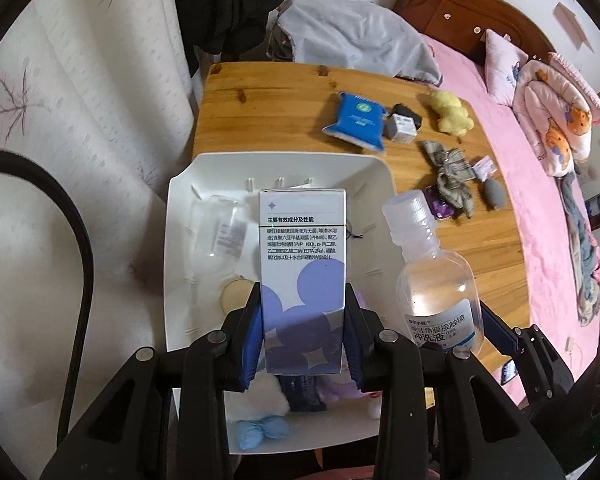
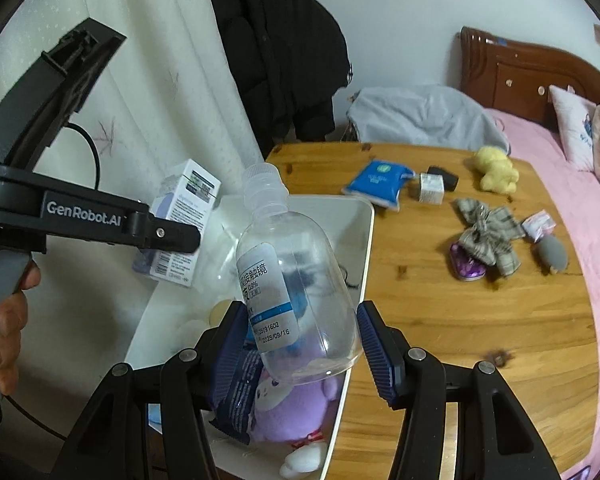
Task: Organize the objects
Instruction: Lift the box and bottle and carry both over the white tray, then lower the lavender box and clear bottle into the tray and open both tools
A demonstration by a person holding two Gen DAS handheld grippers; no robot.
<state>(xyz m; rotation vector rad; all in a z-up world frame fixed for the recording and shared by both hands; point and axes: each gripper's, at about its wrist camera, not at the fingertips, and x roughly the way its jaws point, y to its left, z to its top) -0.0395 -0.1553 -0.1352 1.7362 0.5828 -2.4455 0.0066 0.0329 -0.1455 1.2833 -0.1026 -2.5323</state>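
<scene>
Left tongs (image 1: 304,336): clamped on a white and purple carton (image 1: 302,276), centre of frame, long axis upright, printed side toward the lens, held above the white tray (image 1: 380,184).

Right tongs (image 2: 300,344): pads against the sides of a clear bottle (image 2: 296,280), centre of frame, cap pointing up and tilted toward the upper left, over the tray's right rim.

Tray contents: purple plush toy (image 2: 296,412), lower centre.

Worktop (image 2: 460,320), upper right of frame: blue packet (image 2: 376,184), yellow plush (image 2: 494,170), checked bow (image 2: 488,236).
</scene>
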